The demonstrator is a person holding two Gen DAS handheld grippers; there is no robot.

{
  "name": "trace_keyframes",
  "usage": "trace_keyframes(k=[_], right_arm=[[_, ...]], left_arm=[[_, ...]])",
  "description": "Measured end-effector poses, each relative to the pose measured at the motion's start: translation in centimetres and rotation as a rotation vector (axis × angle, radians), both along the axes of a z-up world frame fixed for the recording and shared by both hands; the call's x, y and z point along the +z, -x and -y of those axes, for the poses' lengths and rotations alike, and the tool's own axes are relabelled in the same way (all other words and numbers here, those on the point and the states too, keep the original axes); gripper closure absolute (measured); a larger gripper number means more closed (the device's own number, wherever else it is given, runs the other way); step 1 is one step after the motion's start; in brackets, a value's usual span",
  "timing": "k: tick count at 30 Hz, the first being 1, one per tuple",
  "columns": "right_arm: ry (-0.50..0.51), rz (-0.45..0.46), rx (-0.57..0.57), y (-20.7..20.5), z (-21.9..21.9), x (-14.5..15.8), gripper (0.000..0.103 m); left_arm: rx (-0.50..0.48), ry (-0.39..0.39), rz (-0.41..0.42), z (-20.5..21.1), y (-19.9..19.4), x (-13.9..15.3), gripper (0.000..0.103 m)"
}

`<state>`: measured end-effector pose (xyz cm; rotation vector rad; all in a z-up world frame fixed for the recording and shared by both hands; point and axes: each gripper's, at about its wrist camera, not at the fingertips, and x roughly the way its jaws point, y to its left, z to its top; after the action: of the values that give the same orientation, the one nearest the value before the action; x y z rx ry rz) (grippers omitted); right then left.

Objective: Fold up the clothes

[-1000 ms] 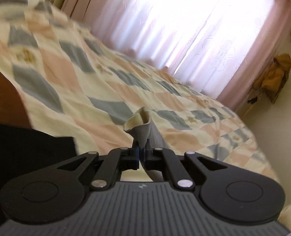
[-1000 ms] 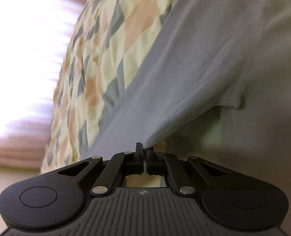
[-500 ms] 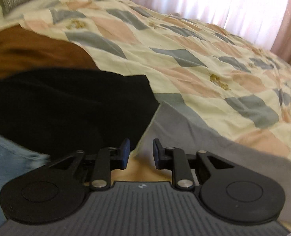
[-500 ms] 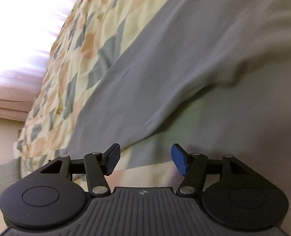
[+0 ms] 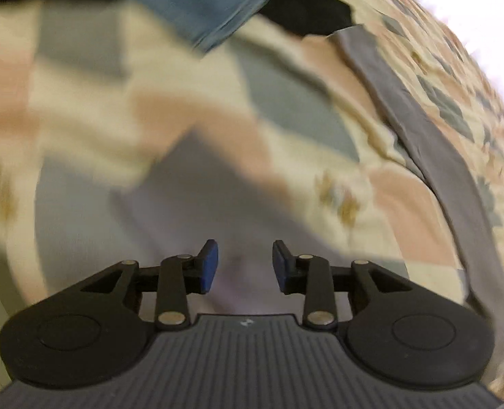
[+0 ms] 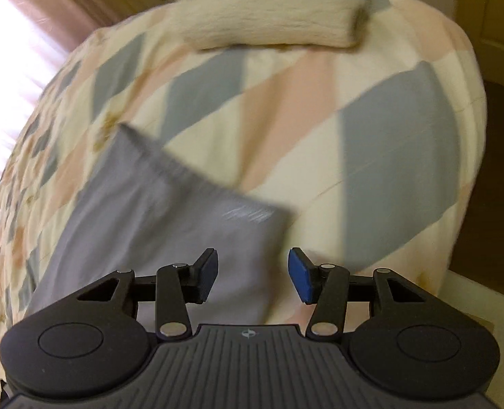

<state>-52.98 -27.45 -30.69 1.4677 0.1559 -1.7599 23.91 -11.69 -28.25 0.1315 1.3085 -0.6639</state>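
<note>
Left gripper [image 5: 245,266]: hovering low over the quilt [image 5: 170,109], fingers apart, holding nothing; view blurred. Right gripper [image 6: 252,274]: fingers spread, empty, pointing over the grey garment [image 6: 142,211], which is lying apparently flat on the quilt.

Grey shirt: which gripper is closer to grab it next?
Probably the right gripper: it is open, right over the grey shirt. The left gripper, also open, faces the quilt.

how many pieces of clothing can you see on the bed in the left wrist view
3: a grey cotton garment stretched along the right side, a blue fabric piece at top centre, and a black garment just right of it. Blur may hide others.
</note>
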Motion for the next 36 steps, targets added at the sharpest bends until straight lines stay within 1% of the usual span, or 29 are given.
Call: trace_keyframes(k=[1, 3, 4, 7, 9, 13, 15, 16, 17, 18, 19, 20, 22, 24, 27, 28, 31, 32, 33, 35, 36], right_arm=[[-0.004, 0.013, -0.003, 1.0, -0.1, -0.5, 0.053], [0.002, 0.047, 0.0, 2.5, -0.3, -1.6, 0.053], [0.011, 0.067, 0.007, 3.1, -0.3, -2.0, 0.053], [0.022, 0.086, 0.047, 2.4, 0.7, -3.1, 0.052], [0.016, 0.081, 0.073, 1.8, 1.1, -3.8, 0.052], [0.025, 0.067, 0.073, 0.8, 1.4, -4.3, 0.05], [0.033, 0.059, 0.071, 0.4, 1.7, -4.4, 0.05], [0.038, 0.052, 0.073, 0.1, 1.8, -4.4, 0.059], [0.037, 0.039, 0.076, -0.1, 2.2, -4.4, 0.071], [0.032, 0.037, 0.074, -0.2, 2.4, -4.3, 0.095], [0.028, 0.034, 0.071, -0.2, 2.6, -4.3, 0.098], [0.043, 0.016, 0.068, -0.3, 2.5, -3.6, 0.101], [0.073, -0.021, 0.063, -0.4, 2.1, -2.2, 0.102], [0.11, -0.033, 0.061, -0.2, 1.1, -0.3, 0.102], [0.12, -0.02, 0.069, 0.3, 0.0, 1.2, 0.103], [0.123, -0.016, 0.073, 0.3, -0.1, 1.5, 0.103], [0.124, -0.016, 0.102, 0.4, -0.3, 1.9, 0.102], [0.119, -0.023, 0.122, 0.3, -0.2, 1.8, 0.102], [0.114, -0.03, 0.142, 0.1, 0.0, 1.6, 0.102], [0.052, -0.051, 0.186, -0.3, 0.0, 0.2, 0.102], [0.015, -0.064, 0.198, -0.4, -0.1, -0.7, 0.099]], left_arm=[[0.033, 0.011, -0.019, -1.2, 0.7, -0.3, 0.067], [0.095, 0.03, -0.037, -3.2, 2.0, -1.0, 0.064], [0.109, 0.038, -0.039, -4.0, 2.4, -1.5, 0.062], [0.14, 0.066, -0.072, -4.9, 2.8, -3.0, 0.057], [0.158, 0.088, -0.068, -5.2, 2.6, -3.6, 0.056], [0.204, 0.141, -0.068, -5.7, 1.3, -5.0, 0.046], [0.217, 0.138, -0.044, -5.2, 0.1, -5.5, 0.046], [0.223, 0.136, -0.033, -5.0, -0.4, -5.8, 0.053], [0.227, 0.134, -0.02, -4.8, -1.0, -6.0, 0.059], [0.212, 0.13, 0.006, -4.7, -1.3, -5.3, 0.087], [0.196, 0.126, 0.032, -4.7, -1.5, -4.6, 0.102], [0.18, 0.122, 0.057, -4.6, -1.8, -3.9, 0.103], [0.147, 0.114, 0.109, -4.5, -2.3, -2.5, 0.103], [0.092, 0.123, 0.168, -5.3, -1.6, 0.4, 0.103], [0.086, 0.118, 0.209, -7.7, -1.2, 3.1, 0.103], [0.099, 0.111, 0.216, -8.5, -1.2, 3.5, 0.103], [0.146, 0.106, 0.227, -9.4, -2.4, 3.2, 0.103], [0.136, 0.104, 0.23, -9.1, -2.6, 2.6, 0.103], [0.124, 0.1, 0.232, -8.7, -2.9, 1.9, 0.103], [0.047, 0.045, 0.235, -7.5, -2.6, -0.6, 0.103], [0.009, 0.016, 0.237, -6.9, -2.5, -1.8, 0.103]])
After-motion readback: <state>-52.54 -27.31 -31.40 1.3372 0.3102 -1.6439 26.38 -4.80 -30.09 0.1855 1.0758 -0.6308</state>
